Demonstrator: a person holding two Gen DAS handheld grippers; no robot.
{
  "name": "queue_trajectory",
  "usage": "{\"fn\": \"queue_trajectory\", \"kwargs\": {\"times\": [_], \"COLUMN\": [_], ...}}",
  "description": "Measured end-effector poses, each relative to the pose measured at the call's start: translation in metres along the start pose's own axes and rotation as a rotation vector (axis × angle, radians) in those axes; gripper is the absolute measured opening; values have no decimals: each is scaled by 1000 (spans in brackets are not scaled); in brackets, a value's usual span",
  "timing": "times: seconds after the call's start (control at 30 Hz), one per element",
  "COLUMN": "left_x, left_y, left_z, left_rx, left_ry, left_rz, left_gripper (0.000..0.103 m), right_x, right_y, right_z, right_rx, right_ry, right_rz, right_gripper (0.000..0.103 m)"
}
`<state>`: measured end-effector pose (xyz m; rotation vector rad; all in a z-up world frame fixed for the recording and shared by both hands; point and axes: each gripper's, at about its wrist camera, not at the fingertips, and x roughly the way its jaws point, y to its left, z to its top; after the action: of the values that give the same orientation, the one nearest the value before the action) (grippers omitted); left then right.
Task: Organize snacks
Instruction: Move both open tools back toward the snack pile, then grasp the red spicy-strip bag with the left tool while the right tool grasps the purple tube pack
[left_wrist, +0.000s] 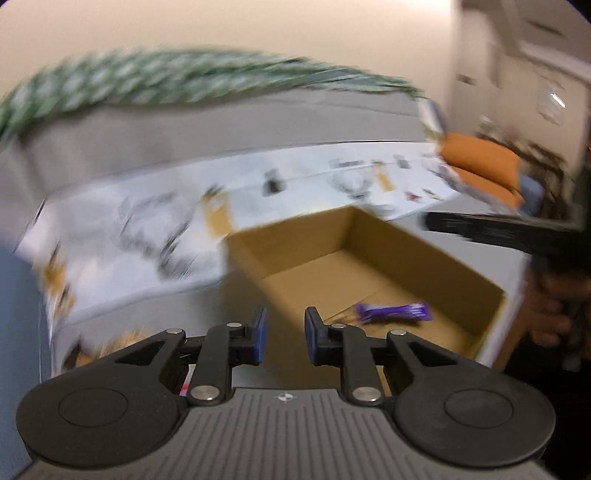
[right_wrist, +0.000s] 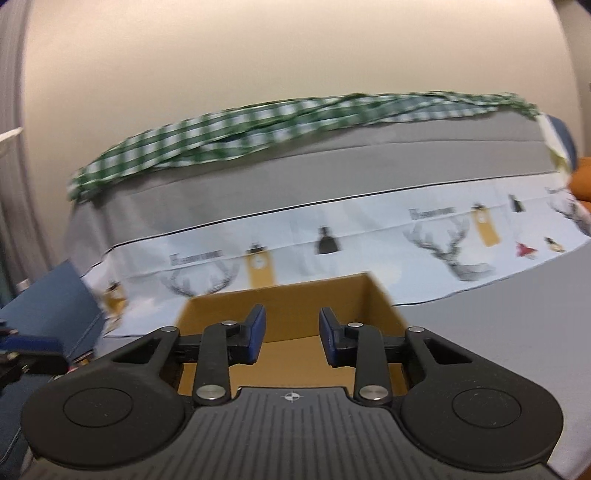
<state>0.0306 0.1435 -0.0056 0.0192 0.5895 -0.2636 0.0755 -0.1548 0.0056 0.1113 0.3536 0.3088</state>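
Left gripper (left_wrist: 283, 334) released, empty, over the near edge of the cardboard box (left_wrist: 406, 236); right gripper (right_wrist: 291, 338) likewise parted, holding nothing; purple snack packet (left_wrist: 393, 312) lies inside the box, near right; next snack not visible; steady the blurred left view before reaching.

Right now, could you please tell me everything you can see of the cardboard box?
The box is plain brown corrugated cardboard, open-topped and shallow, with a floor seam showing. It sits on the gray surface, against the printed cloth. A purple wrapper lies on its floor near the front; the rest of the visible floor is bare. Neither open claw touches it.
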Motion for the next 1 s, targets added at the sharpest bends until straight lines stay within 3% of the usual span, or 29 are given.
{"fn": "queue_trajectory", "kwargs": {"times": [0.07,0.13,0.23,0.27,0.33,0.47,0.6,0.77,0.87,0.93,1.0], "left_x": [12,23,44,48,54,70,93,115,118,114,109], "left_y": [28,46,68,74,86,100,95,84,85,88,95], "left_z": [-13,-26,-37,-40,-44,-51,-59,-67,-71,-71,-73], "left_rx": [-156,-224,-299,-315,-369,-428,-378,-240,-211,-190,-228], "left_ry": [69,112,243,261,281,361,469,559,578,570,561], "left_rz": [40,82,148,160,160,176,232,277,272,289,277], "left_gripper": [24,33,39,44,69,80,84,83,70,53,51], "right_x": [3,6,12,14,19,30,38,51,54,55,55], "right_y": [17,32,54,62,76,101,117,132,140,144,147], "right_z": [-2,-4,-7,-9,-11,-16,-21,-26,-29,-31,-32], "right_rx": [-29,-49,-67,-74,-92,-132,-144,-150,-162,-177,-187], "right_ry": [11,25,52,65,84,124,162,204,213,216,213], "right_rz": [45,83,144,164,192,247,281,312,326,333,336], "right_gripper": [33,33,34,34,34,35,37,38,38,38,38]}}
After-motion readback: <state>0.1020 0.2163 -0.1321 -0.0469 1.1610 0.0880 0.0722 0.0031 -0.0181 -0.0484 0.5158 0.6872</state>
